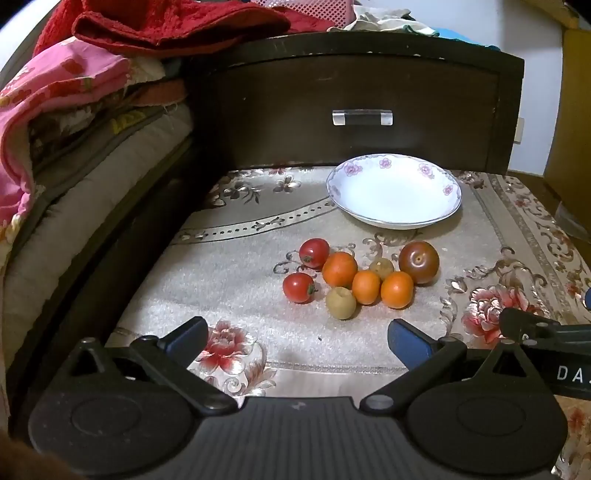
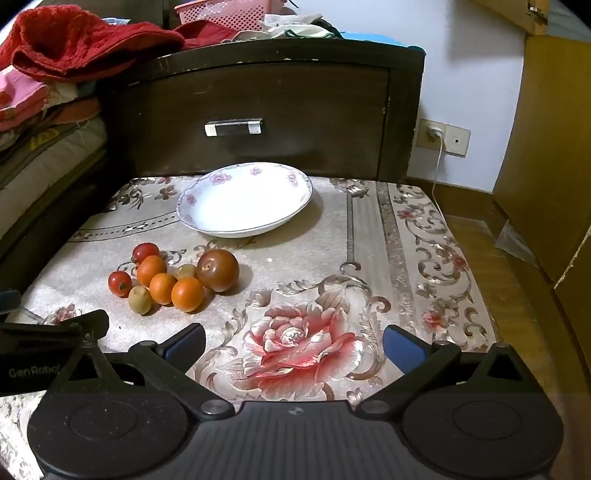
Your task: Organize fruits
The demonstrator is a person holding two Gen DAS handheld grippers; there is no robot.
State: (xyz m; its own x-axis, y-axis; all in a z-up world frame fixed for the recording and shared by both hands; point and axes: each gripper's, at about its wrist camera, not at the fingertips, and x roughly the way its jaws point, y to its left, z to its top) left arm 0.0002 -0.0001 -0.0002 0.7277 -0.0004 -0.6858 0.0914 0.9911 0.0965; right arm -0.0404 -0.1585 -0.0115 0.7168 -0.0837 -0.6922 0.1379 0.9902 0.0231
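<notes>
A cluster of small fruits lies on a floral cloth: two red cherry tomatoes (image 1: 314, 252) (image 2: 119, 283), three orange kumquats (image 1: 340, 269) (image 2: 187, 294), two tan-green round fruits (image 1: 341, 303) (image 2: 140, 300) and a larger brown-red tomato (image 1: 419, 261) (image 2: 218, 270). Behind them stands an empty white floral-rimmed plate (image 1: 394, 218) (image 2: 243, 229). My left gripper (image 1: 295, 336) hovers open in front of the cluster, nothing between its blue pads. My right gripper (image 2: 293, 343) is open over a pink rose pattern, right of the fruits.
The cloth-covered table (image 2: 369, 236) backs onto a dark wooden drawer front (image 1: 362, 110). Folded bedding and red towels (image 1: 166, 26) are stacked on the left. A wall socket with a white cable (image 2: 437, 147) and a wooden cabinet (image 2: 554, 147) stand on the right.
</notes>
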